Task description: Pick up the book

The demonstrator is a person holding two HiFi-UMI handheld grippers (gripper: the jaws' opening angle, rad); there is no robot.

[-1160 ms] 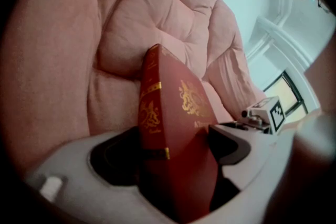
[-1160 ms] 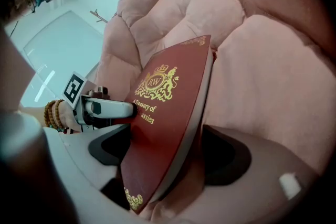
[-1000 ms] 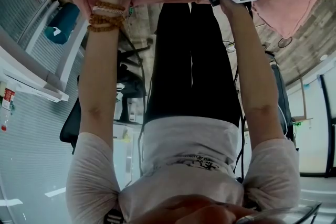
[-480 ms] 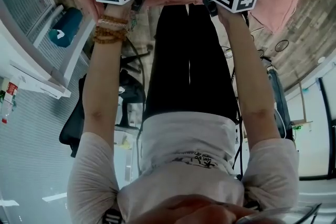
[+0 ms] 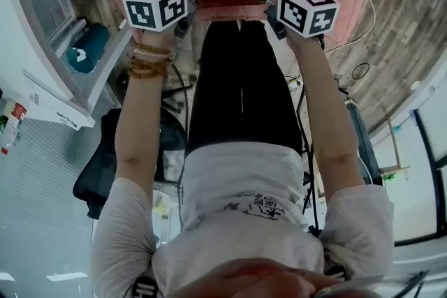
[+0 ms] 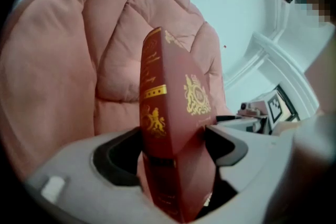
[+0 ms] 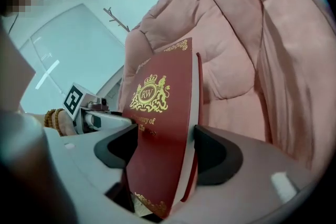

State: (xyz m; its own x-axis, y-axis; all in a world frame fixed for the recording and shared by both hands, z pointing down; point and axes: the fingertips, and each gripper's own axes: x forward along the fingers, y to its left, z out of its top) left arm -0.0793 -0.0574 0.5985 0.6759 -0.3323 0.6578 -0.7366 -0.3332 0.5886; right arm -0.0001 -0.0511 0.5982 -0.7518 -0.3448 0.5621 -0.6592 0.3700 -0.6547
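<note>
Left forearm (image 5: 136, 122) and right forearm (image 5: 325, 115) reach straight out ahead, roughly parallel, with beaded bands (image 5: 145, 61) on the left wrist. Left gripper (image 6: 173, 136) and right gripper (image 7: 165, 139) angle in toward each other, each with its pads pressed on opposite faces of the red book (image 6: 176, 107) standing between its jaws. Jaws of both have just been closing, the right more lately.
</note>
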